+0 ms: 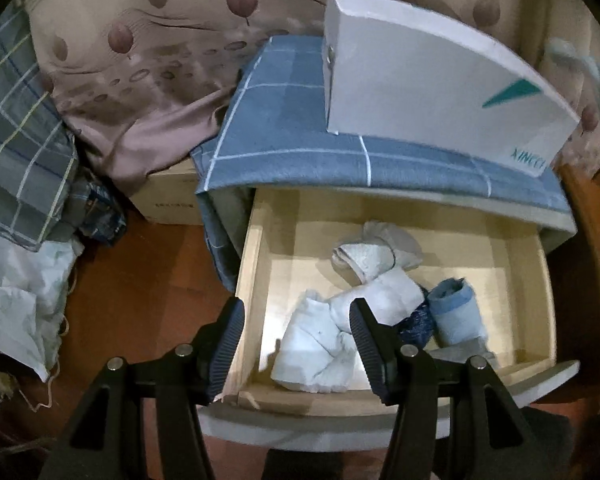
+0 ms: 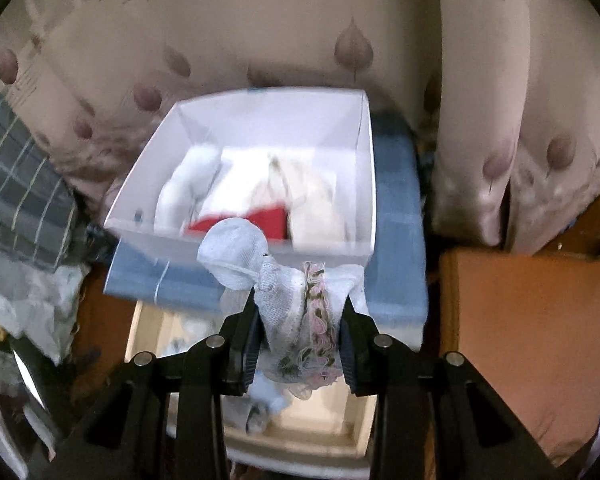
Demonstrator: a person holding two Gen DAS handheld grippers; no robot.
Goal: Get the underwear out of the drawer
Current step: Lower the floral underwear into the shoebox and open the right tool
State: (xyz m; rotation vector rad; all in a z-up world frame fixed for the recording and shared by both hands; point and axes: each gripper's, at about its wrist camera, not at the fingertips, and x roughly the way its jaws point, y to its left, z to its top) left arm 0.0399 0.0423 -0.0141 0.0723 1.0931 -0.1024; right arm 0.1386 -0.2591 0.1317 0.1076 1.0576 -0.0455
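your right gripper (image 2: 300,320) pinches white mesh underwear (image 2: 296,312) with frilly pink lace trim, above the drawer (image 2: 320,424); your left gripper (image 1: 296,344) gapes empty over rolled white cloth bundles (image 1: 320,344) near the drawer's front edge.

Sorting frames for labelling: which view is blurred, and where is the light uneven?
Right wrist view: motion blur smears the white box and drawer, though the held lace underwear stays fairly sharp. Left wrist view: mostly sharp, drawer floor brightly lit, corners dark, edges bowed.
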